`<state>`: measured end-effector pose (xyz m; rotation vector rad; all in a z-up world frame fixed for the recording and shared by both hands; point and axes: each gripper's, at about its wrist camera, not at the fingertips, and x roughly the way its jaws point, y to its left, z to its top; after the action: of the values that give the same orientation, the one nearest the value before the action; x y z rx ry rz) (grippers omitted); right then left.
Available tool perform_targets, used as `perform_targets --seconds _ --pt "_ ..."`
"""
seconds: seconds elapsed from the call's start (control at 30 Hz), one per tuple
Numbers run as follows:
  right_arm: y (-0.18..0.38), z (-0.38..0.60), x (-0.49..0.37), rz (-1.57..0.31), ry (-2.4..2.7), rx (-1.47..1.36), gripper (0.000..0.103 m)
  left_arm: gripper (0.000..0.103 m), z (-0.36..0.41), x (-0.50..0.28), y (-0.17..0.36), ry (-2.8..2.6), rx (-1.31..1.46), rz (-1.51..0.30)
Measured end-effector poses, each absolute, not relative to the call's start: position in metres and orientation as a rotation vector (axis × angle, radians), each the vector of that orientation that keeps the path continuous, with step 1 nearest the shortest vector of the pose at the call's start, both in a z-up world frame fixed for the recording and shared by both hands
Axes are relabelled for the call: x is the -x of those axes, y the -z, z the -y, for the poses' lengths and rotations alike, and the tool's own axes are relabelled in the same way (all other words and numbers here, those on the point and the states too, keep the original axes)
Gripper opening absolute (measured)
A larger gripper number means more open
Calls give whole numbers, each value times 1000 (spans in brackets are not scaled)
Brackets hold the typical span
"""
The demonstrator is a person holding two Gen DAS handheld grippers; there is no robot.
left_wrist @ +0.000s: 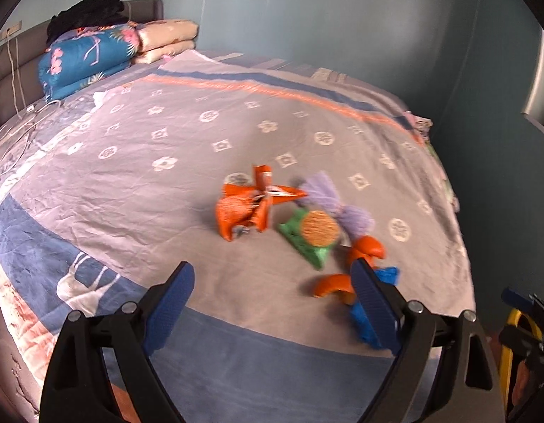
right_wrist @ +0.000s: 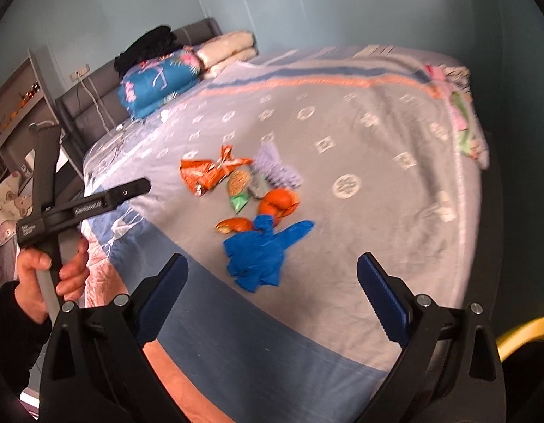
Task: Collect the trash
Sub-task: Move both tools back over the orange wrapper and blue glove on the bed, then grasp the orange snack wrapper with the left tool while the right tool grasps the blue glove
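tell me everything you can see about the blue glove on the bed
The blue glove looks like thin, crumpled plastic or rubber, lying limp and flat on the bedspread near the bed's foot edge. One finger sticks out toward the right in the right wrist view. It is the trash piece nearest the cameras, touching or overlapping an orange peel behind it. Neither gripper touches it.

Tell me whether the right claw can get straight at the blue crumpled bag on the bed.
Probably yes. The right claw stands open and empty, with the blue crumpled bag lying on the bedspread just ahead of it. Nothing lies between them; the orange peel pieces sit beyond the bag.
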<state>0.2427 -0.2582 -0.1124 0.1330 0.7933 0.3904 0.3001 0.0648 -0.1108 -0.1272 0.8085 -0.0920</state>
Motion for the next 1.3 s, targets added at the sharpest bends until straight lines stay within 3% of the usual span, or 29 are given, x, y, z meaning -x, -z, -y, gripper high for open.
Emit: perform_targets --seconds 0.37,1.0,1.07,1.2,1.3 --pt "157 204 -289 -913 -420 -83 93 87 -108 -369 144 27 175 -856" --pt "197 175 -330 -1018 -361 -64 92 86 -107 -451 199 88 179 -910" --pt "198 173 -331 -1023 -364 -65 87 86 -103 -456 203 105 177 -908" --pt "203 169 -334 -1027 -358 -46 83 77 -96 -462 208 146 178 -901" --pt "209 167 -336 -1053 -357 -44 75 60 -91 -462 210 179 179 -904"
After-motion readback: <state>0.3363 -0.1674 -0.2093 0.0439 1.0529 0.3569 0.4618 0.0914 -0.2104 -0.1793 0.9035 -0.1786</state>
